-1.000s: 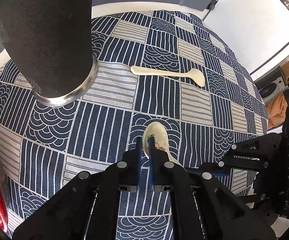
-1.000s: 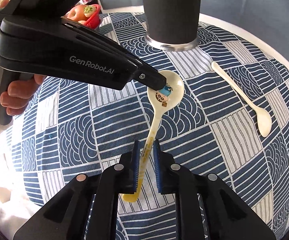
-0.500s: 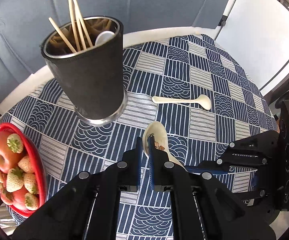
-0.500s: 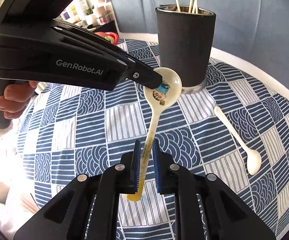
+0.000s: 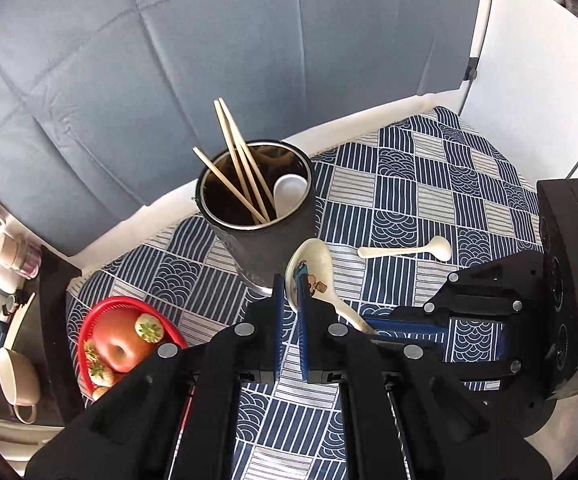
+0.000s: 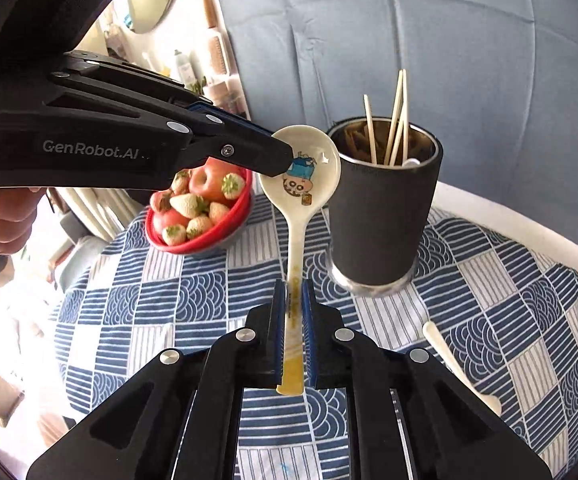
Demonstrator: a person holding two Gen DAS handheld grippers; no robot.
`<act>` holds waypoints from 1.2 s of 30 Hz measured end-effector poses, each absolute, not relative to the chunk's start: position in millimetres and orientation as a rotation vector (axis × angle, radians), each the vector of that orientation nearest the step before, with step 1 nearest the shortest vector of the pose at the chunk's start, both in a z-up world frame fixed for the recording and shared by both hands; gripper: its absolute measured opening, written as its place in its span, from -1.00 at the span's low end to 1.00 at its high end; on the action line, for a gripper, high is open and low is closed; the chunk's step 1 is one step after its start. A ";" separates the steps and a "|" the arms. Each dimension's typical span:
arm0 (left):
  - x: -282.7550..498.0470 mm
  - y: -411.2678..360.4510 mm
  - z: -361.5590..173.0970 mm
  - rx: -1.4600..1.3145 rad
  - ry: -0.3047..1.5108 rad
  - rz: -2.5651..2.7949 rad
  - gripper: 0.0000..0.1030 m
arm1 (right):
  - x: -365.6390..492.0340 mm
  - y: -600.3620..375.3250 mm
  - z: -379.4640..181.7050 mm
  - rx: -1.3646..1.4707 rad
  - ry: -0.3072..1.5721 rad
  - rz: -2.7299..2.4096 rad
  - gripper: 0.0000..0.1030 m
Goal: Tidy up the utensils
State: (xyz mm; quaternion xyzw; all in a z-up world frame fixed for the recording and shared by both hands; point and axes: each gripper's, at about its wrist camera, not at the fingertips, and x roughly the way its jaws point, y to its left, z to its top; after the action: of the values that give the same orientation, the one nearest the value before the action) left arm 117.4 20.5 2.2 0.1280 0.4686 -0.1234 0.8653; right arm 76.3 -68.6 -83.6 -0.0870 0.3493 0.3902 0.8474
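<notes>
My left gripper (image 5: pixel 288 300) pinches the bowl rim of the cartoon spoon (image 6: pixel 303 176), and my right gripper (image 6: pixel 293 312) clamps its handle, so I hold it in the air above the table (image 5: pixel 409 184). The holder (image 6: pixel 383 208) with chopsticks (image 5: pixel 241 168) and a white spoon (image 5: pixel 289 194) stands just beside the spoon's bowl, near the far edge. A fruit bowl (image 6: pixel 205 236) sits left; another spoon (image 5: pixel 405 249) lies right.

Black left gripper (image 6: pixel 287 160), white GenRobot.AI lettering, blue-lined jaws, silver screws
</notes>
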 end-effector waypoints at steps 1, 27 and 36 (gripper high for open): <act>117.4 21.6 7.3 0.270 0.975 -0.251 -0.87 | 77.7 -67.3 -79.9 -0.183 0.723 0.829 -0.85; 146.2 38.6 115.9 0.396 0.770 -0.167 -0.89 | 140.8 -34.1 12.3 -0.163 0.473 0.843 -0.85; 171.8 45.6 107.4 0.377 0.770 -0.201 -0.79 | 163.1 -31.8 4.3 -0.162 0.463 0.810 -0.83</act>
State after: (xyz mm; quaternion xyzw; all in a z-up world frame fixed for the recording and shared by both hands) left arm 171.8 45.6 107.4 0.1826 0.3725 -0.0971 0.9047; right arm 163.1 -31.8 4.3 -0.0780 0.2227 0.3900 0.8901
